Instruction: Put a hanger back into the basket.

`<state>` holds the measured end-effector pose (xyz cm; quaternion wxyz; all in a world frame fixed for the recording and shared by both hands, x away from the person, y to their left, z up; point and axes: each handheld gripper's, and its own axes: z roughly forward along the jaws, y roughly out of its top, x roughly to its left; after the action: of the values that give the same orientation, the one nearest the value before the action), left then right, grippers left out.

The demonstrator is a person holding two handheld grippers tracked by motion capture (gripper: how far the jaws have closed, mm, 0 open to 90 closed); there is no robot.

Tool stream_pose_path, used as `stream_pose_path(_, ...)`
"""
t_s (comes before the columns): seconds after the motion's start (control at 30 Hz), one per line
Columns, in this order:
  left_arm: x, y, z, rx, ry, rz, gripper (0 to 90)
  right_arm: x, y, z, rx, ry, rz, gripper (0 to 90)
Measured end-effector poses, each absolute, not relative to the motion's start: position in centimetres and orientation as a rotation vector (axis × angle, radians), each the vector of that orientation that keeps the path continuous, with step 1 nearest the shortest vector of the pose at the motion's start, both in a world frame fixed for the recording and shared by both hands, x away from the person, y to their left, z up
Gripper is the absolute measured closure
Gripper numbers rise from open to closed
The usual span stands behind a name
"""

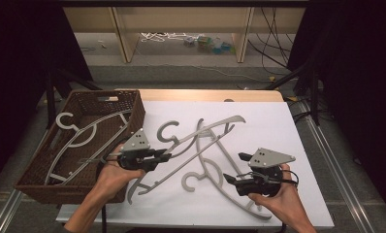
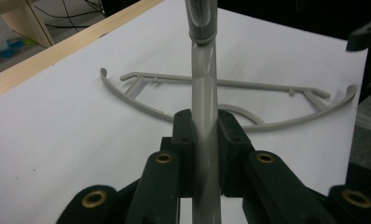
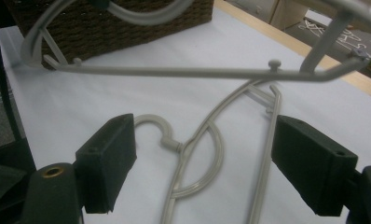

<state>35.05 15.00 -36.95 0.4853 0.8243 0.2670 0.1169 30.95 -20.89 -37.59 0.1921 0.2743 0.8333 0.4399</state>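
Observation:
My left gripper [image 1: 166,155] [image 2: 204,122] is shut on the bar of a grey plastic hanger [image 1: 210,128] [image 2: 203,70], just right of the basket. That hanger crosses the right gripper view [image 3: 174,71] as a raised bar. A second grey hanger [image 1: 208,164] [image 2: 230,100] [image 3: 193,149] lies flat on the white table top [image 1: 268,126], crossed by the first. My right gripper [image 1: 234,168] [image 3: 204,154] stands open above the flat hanger's neck, its pads [image 3: 109,158] wide apart with nothing between them.
A brown wicker basket [image 1: 133,104] [image 3: 127,28] at the table's left holds more grey hangers [image 1: 84,133]. A wooden edge [image 1: 205,94] runs along the table's far side. Beyond it are shelf legs and cables on the floor.

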Motion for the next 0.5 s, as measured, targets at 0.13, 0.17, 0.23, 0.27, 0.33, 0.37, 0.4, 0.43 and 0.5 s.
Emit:
stream_pose_path(0.13, 35.0, 16.0, -35.9, 1.942, 0.691, 0.215, 79.5, 30.9, -21.0, -38.0, 0.795, 2.336, 1.236, 21.2)
stream_pose_path(0.17, 34.9, 16.3, -35.6, 1.932, 0.709, 0.207, 79.5, 30.8, -21.0, -38.0, 0.8, 2.339, 1.237, 21.2)
stream_pose_path(0.23, 34.8, 16.8, -34.8, 1.917, 0.723, 0.191, 79.5, 30.8, -21.1, -38.2, 0.814, 2.346, 1.236, 21.1)
stream_pose_path(0.27, 34.6, 17.1, -34.4, 1.917, 0.728, 0.199, 79.5, 30.8, -21.1, -38.3, 0.809, 2.345, 1.234, 21.2)
stream_pose_path(0.33, 34.4, 17.7, -33.4, 1.9, 0.737, 0.197, 79.4, 30.8, -21.1, -38.5, 0.812, 2.347, 1.235, 21.2)
stream_pose_path(0.37, 34.4, 18.0, -32.9, 1.893, 0.736, 0.189, 79.5, 30.8, -21.1, -38.6, 0.813, 2.349, 1.234, 21.2)
stream_pose_path(0.4, 34.4, 18.3, -32.3, 1.887, 0.732, 0.185, 79.5, 30.8, -21.1, -38.7, 0.812, 2.348, 1.235, 21.2)
stream_pose_path(0.43, 34.4, 18.6, -31.7, 1.886, 0.737, 0.192, 79.5, 30.8, -21.1, -38.8, 0.81, 2.352, 1.238, 21.2)
stream_pose_path(0.5, 34.4, 19.0, -31.1, 1.884, 0.734, 0.202, 79.5, 30.8, -21.1, -38.9, 0.804, 2.359, 1.236, 21.2)
